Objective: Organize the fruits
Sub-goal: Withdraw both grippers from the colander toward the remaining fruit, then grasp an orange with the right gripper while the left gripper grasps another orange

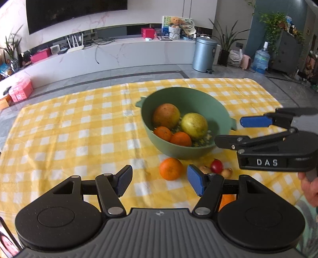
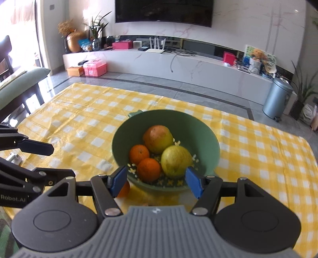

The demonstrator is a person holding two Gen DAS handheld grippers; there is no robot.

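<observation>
living room with a wall-mounted television (image 2: 164, 11) above a long white marble console (image 2: 178, 63); a grey pedal bin (image 1: 204, 54) stands on the tiled floor at the right. in the foreground, a table covered with a yellow-and-white checked cloth (image 1: 69, 129).

a green bowl (image 1: 200, 99) with side handles sits right of the table's centre. inside it: a large red-orange fruit (image 1: 166, 116) at the far left, a yellow-green fruit (image 1: 194, 125) to its right, and two small oranges (image 1: 162, 133) (image 1: 180, 139) at the near side, touching each other. the bowl's floor is perforated with star-shaped holes.

on the cloth, just near of the bowl, lies a loose orange (image 1: 171, 168). to its right, partly behind a blue pad, are a small red fruit (image 1: 216, 166) and two pale brownish items (image 1: 227, 172) whose kind cannot be told.

left gripper (image 1: 160, 181): jaws spread wide, holding nothing, low over the cloth with the loose orange lying just beyond the gap between the pads.

right gripper (image 2: 156, 181): jaws likewise wide apart and empty, hovering at the near rim of the bowl. in the left wrist view it enters from the right edge, beside the bowl's right handle, with part of a hand (image 1: 310, 188) visible behind it.
</observation>
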